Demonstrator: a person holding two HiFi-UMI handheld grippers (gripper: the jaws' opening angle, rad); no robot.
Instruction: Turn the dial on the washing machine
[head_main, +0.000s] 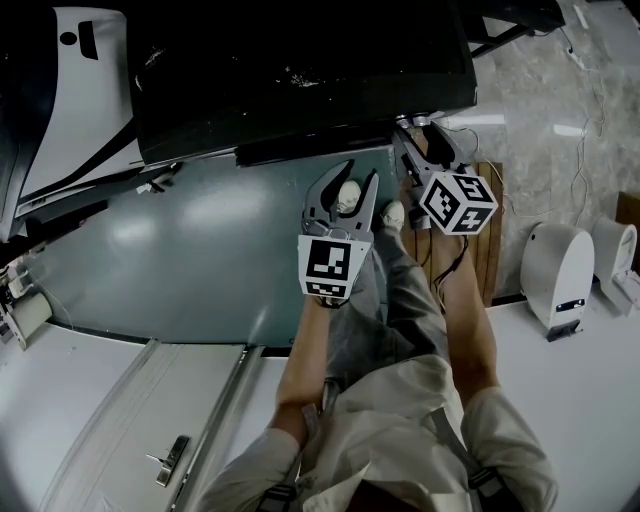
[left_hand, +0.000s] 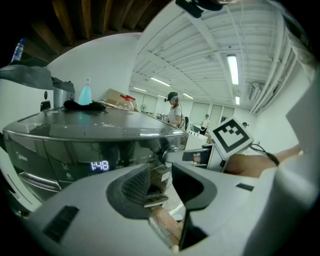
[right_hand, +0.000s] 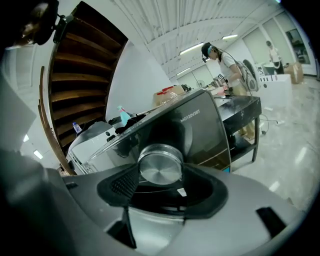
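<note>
The right tool has its jaws closed partway onto the round brushed-silver metal dial, with the pads against its rim. The dial is on the front panel of the dark glossy washing machine. At its 8 o'clock, the left tool hangs with jaws apart, empty.

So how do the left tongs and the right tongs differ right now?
The right tongs are closed on the silver dial of the washing machine; the left tongs stand open with nothing between them. The right tongs sit against the machine's front; the left tongs hang back from it. Both are grey and share the same shape.
</note>
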